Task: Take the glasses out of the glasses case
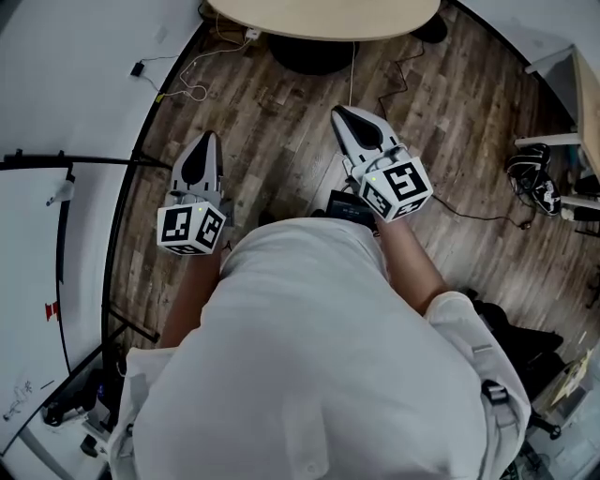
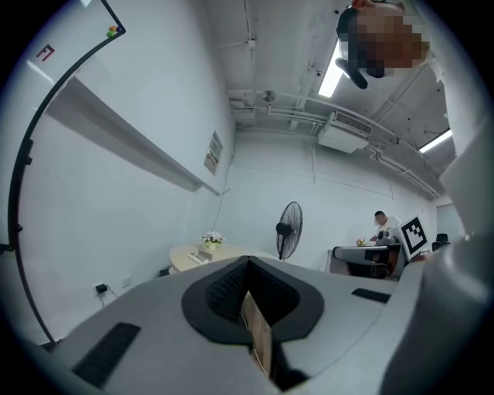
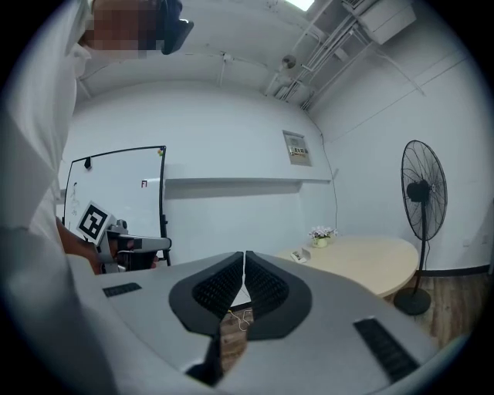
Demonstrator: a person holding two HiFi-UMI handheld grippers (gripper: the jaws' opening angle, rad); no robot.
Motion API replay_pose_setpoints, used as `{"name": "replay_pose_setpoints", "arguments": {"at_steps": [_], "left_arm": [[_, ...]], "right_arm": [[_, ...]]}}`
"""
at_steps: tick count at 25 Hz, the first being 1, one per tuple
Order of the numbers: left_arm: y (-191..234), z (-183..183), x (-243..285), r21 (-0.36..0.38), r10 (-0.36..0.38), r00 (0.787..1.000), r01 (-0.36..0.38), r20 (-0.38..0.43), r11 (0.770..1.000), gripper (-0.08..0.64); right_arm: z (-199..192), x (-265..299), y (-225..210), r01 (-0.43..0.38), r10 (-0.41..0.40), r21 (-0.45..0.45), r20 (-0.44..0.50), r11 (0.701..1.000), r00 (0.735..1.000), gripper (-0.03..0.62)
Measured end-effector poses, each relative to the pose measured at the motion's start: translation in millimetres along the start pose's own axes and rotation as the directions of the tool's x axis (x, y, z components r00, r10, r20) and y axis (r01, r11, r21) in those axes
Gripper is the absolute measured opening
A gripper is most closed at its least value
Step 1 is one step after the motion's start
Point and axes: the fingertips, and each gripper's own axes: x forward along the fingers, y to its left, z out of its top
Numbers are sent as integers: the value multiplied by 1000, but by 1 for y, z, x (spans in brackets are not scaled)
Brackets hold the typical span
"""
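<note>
- While both hang over the brown plank floor (image 1: 281,103), the left tongs (image 1: 204,150) and right tongs (image 1: 352,122) are closed, empty.
- Round beige desk (image 1: 323,19) at top centre.
- No view shows the glasses case.

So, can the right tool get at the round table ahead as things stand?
Probably not from here: the right tool, shut and empty, hangs short of the round table. Only wood floor with a few loose cables lies between, so a step forward should do it.
</note>
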Motion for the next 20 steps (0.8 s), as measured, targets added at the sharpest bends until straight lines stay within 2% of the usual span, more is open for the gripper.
{"name": "replay_pose_setpoints", "arguments": {"at_steps": [4,11,20], "left_arm": [[-9,-1,0,0,9,1000,-9,-8,1000,9],[-37,-13,4,-5,17,999,-17,-41,1000,8],[-64,-59,8,-13,55,991,-57,-118,998,8]], "right_arm": [[0,-8,-4,-5,5,-9,-15,1000,1000,26],[-16,-39,-27,9,-7,31,-59,999,998,26],[-54,-78,-59,4,4,74,-99,997,995,26]]}}
